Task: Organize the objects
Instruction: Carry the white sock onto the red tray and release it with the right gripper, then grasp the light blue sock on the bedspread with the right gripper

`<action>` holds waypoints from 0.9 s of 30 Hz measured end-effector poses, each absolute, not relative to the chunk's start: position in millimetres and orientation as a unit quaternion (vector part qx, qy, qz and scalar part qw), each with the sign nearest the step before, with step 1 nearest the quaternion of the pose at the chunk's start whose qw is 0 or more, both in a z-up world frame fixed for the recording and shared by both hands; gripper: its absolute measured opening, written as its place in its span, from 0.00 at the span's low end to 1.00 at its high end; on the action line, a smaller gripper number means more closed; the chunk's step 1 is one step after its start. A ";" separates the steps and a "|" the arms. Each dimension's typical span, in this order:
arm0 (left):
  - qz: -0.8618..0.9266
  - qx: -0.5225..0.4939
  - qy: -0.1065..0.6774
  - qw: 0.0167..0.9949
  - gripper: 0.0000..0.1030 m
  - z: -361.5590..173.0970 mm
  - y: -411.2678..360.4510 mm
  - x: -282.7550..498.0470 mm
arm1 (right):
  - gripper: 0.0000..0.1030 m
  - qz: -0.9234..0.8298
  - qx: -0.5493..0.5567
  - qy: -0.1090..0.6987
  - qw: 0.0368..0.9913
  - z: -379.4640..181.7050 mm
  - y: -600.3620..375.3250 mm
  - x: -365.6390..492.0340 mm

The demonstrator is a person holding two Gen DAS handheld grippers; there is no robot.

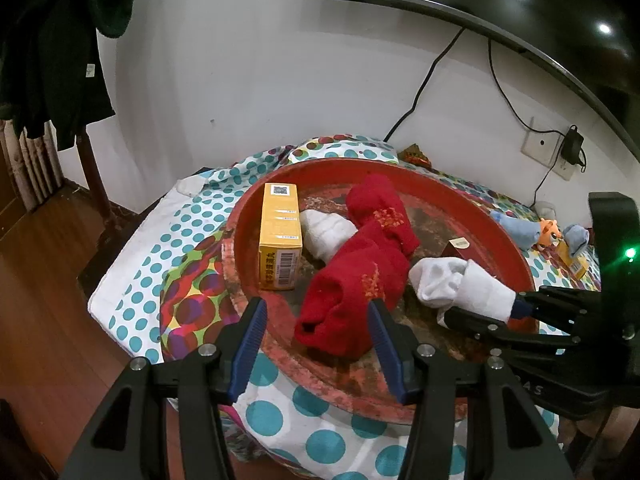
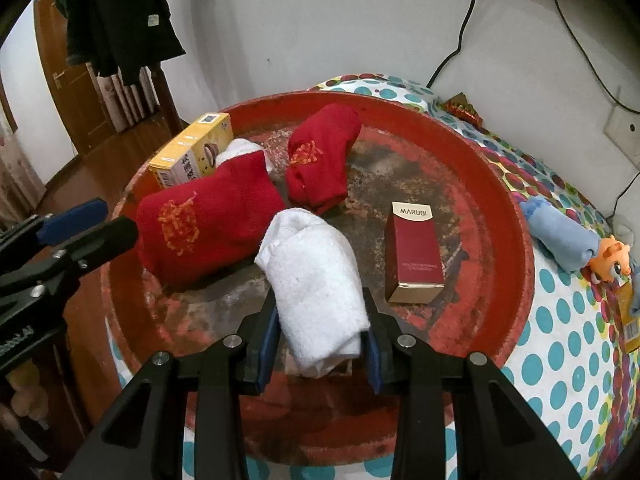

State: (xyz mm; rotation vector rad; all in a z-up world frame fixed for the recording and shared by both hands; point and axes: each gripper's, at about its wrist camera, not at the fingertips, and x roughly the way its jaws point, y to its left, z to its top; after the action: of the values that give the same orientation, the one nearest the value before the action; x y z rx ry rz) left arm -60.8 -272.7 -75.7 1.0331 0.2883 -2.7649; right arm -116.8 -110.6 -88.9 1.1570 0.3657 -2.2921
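A worn red round tray (image 1: pixel 516 240) (image 2: pixel 500 200) lies on a polka-dot cloth. My right gripper (image 2: pixel 320 300) is shut on a rolled white sock (image 2: pixel 316 280) (image 1: pixel 460 284) low over the tray's near side; from the left wrist view it (image 1: pixel 516 308) comes in from the right. My left gripper (image 1: pixel 317 306) (image 2: pixel 116 216) stands open over the tray's left rim. A rolled red sock (image 1: pixel 348 292) (image 2: pixel 208 228) lies just past its tips, unpinched. Also in the tray are a second red sock (image 2: pixel 320 160), another white sock (image 1: pixel 324 232), a yellow box (image 1: pixel 280 232) and a maroon box (image 2: pixel 414 252).
Outside the tray on the cloth (image 2: pixel 560 340) lie a blue rolled sock (image 2: pixel 560 236), an orange toy (image 2: pixel 610 256) and a small yellow box (image 1: pixel 576 264). The wall with cables and a socket (image 1: pixel 540 144) is just behind. Dark clothes (image 1: pixel 52 52) hang at left over a wooden floor.
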 end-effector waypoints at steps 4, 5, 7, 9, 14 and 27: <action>-0.927 0.351 0.097 0.087 0.52 -77.0 -272.6 -62.4 | 0.33 -0.850 0.431 0.139 0.270 -91.8 -111.7 -117.6; -0.927 0.352 0.096 0.086 0.52 -77.1 -272.1 -62.7 | 0.34 -0.849 0.431 0.140 0.270 -91.8 -112.2 -117.3; -0.927 0.352 0.097 0.087 0.52 -77.3 -272.2 -62.6 | 0.35 -0.849 0.431 0.143 0.270 -92.4 -112.9 -117.1; -0.927 0.352 0.097 0.087 0.52 -78.0 -272.7 -62.2 | 0.36 -0.849 0.430 0.145 0.270 -92.6 -113.3 -117.0; -0.926 0.353 0.104 0.085 0.52 -79.1 -274.1 -62.0 | 0.48 -0.852 0.425 0.137 0.273 -88.7 -111.0 -115.5; -0.925 0.357 0.097 0.085 0.52 -79.9 -269.9 -62.4 | 0.74 -0.884 0.380 0.099 0.253 -44.5 -44.7 -108.9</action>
State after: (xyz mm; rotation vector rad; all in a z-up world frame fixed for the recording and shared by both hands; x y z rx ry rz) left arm -62.4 -269.9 -79.9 1.0661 0.2892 -2.7584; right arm -108.9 -44.7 -44.5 1.0341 0.2698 -2.4042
